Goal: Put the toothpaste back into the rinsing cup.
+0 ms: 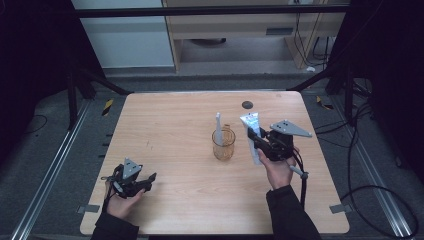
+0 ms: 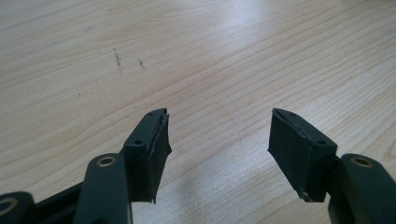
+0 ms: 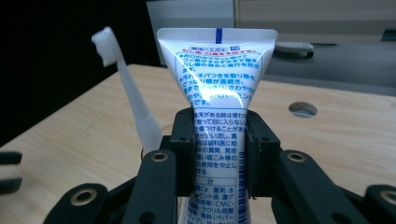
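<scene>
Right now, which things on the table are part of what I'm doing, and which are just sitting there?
In the job:
- toothpaste tube, clamped in the right gripper
- glass cup
- toothbrush standing in the cup

Not in use:
- left gripper, open over bare table
- round hole in the tabletop

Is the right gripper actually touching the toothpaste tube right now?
Touching. In the right gripper view, the right gripper has both black pads pressed flat against the sides of the toothpaste tube, with no gap on either side.
</scene>
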The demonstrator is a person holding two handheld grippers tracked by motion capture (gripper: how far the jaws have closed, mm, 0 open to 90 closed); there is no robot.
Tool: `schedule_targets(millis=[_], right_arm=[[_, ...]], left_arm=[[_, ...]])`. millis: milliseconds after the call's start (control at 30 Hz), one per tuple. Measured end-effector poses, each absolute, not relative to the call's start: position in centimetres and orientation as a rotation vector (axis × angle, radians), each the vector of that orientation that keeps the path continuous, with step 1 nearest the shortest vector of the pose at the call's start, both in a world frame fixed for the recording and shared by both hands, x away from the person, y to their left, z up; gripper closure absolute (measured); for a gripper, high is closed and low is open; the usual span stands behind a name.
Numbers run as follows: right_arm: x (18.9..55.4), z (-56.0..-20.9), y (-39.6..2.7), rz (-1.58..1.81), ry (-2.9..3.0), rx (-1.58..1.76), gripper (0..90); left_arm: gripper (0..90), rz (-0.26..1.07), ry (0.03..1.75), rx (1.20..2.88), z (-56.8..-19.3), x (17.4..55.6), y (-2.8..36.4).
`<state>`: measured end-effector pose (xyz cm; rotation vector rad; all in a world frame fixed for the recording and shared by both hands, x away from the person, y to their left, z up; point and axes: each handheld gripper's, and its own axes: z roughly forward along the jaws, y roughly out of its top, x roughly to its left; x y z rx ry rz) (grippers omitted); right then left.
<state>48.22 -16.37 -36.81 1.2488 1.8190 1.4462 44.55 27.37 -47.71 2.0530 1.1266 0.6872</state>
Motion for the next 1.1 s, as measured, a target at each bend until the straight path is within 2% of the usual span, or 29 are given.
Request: schedule_targets(millis=[567,1100], right_arm=[[52.0,-35.5,-14.7,1.556,1.613,1.221,69.4],[54.4,-36.4,-12.5,1.616,1.532,1.172,69.3]], left_arm=[[37.1,0.683,1.129,2.045,-47.7,44.6,27.4],[37.1,0.68,1.13,2.043,-47.7,44.6,27.5]])
